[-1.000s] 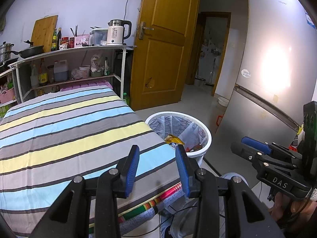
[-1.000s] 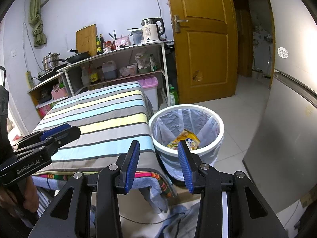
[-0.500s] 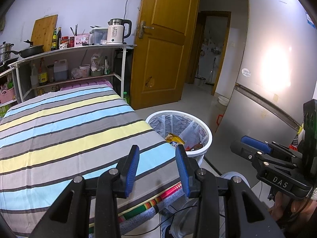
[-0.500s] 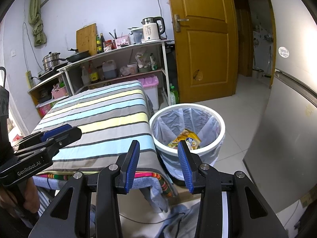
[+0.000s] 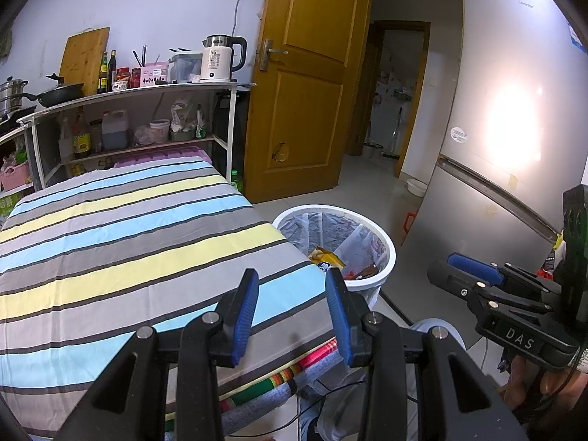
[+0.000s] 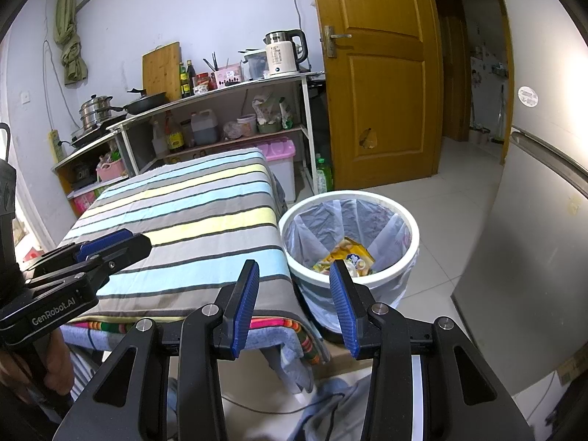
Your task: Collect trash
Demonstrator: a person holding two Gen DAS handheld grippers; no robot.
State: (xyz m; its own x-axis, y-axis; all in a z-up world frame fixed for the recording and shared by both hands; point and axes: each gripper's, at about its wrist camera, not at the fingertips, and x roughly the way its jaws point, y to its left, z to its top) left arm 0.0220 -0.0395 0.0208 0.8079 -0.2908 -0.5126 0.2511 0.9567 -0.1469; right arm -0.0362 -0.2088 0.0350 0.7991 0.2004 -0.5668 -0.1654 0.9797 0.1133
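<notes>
The left hand-held gripper (image 5: 292, 307), black with blue ribbed pads, hangs over the near edge of a desk (image 5: 110, 242) covered in a cloth striped grey, yellow and light blue. Its jaws stand moderately apart with nothing between them. The right hand-held gripper (image 6: 294, 307), of the same make, is held just past the desk's corner, its jaws also moderately apart and empty; a person's fingers (image 5: 533, 386) wrap its handle in the left wrist view.

The trash sits in a round white plastic bin (image 6: 386, 283) lined with a thin translucent bag, which stands on the pale tiled floor (image 6: 459, 198) just beside the desk's right edge. Inside lie a yellow snack wrapper (image 6: 349, 253) and other crumpled packets; in the left wrist view a dark reddish piece (image 5: 364, 272) shows beside the yellow one. The striped desk top carries nothing.

Behind the desk a metal shelf rack (image 6: 235, 88) holds a white electric kettle (image 6: 281, 55), bottles, a wooden cutting board and pans. A brown wooden door (image 6: 378, 73) stands beyond the bin, and a grey refrigerator (image 5: 496, 128) rises at the right.
</notes>
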